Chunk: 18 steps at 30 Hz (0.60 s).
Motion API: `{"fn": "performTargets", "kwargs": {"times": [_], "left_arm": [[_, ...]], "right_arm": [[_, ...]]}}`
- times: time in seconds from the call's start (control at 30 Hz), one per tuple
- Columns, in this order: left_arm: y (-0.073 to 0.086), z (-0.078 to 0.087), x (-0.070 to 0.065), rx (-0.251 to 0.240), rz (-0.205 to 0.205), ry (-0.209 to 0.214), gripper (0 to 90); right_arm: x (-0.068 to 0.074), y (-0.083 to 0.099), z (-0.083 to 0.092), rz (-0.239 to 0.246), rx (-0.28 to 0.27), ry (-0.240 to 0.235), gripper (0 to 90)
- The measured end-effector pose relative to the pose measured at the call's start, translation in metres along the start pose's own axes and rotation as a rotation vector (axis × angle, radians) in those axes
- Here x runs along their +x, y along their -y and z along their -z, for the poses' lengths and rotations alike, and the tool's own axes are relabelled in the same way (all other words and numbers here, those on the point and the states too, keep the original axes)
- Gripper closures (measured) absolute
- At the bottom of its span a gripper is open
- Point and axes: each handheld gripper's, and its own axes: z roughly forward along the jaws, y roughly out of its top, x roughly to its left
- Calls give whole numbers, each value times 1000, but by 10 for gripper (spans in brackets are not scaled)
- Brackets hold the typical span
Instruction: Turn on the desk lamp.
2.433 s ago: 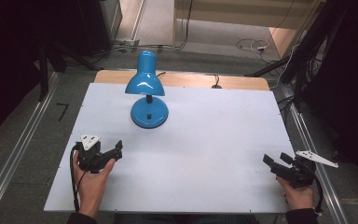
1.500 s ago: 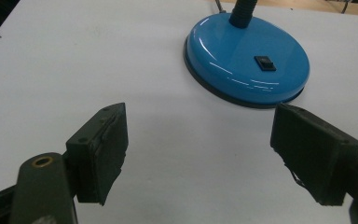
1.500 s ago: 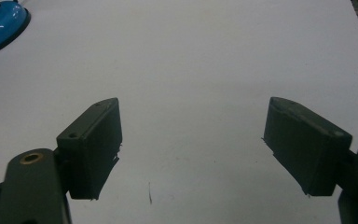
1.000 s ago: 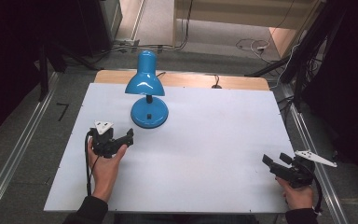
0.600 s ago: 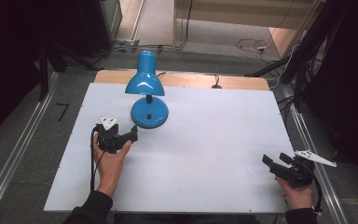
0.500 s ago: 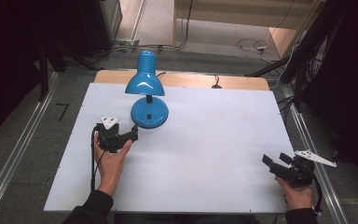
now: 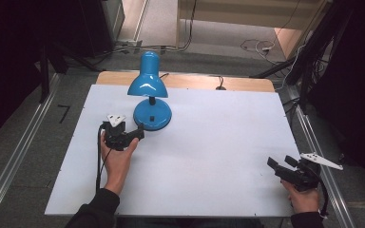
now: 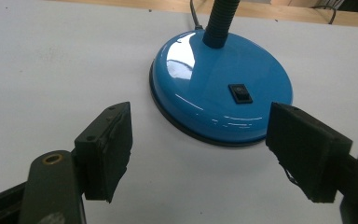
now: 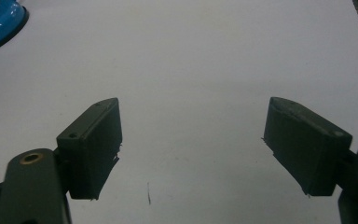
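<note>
Lamp risk at L side, R side idle.
L gripper (image 7: 138,132) sat just beside lamp (image 7: 150,90) base (image 8: 221,91), jaws spread wide, nothing between them; rocker switch (image 8: 240,93) faced up on base. Lamp stood upright near table (image 7: 209,142) back-left, long axis vertical, shade tipped toward the person. Likely hazard: a jaw nudging the glossy base could've slid it or missed the switch. R gripper (image 7: 279,165) was well apart, front-right, jaws spread, empty.

Glossy blue lamp (image 8: 219,93) — matt white table (image 7: 218,142)
</note>
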Motion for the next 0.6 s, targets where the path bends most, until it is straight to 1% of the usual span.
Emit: {"fn": "performTargets", "kwargs": {"times": [0.13, 0.23, 0.4, 0.6], "left_arm": [[-2, -4, -2, -1, -1, 4, 240], [-4, -8, -6, 6, -14, 8, 240], [-6, -11, -7, -2, -3, 13, 247], [-9, -15, -7, -7, -5, 10, 258]], "right_arm": [[0, 0, 0, 1, -1, -1, 174], [0, 0, -1, -1, 3, -1, 174], [0, 0, -1, -2, 4, -1, 174], [0, 0, -1, 3, 3, -3, 174]]}}
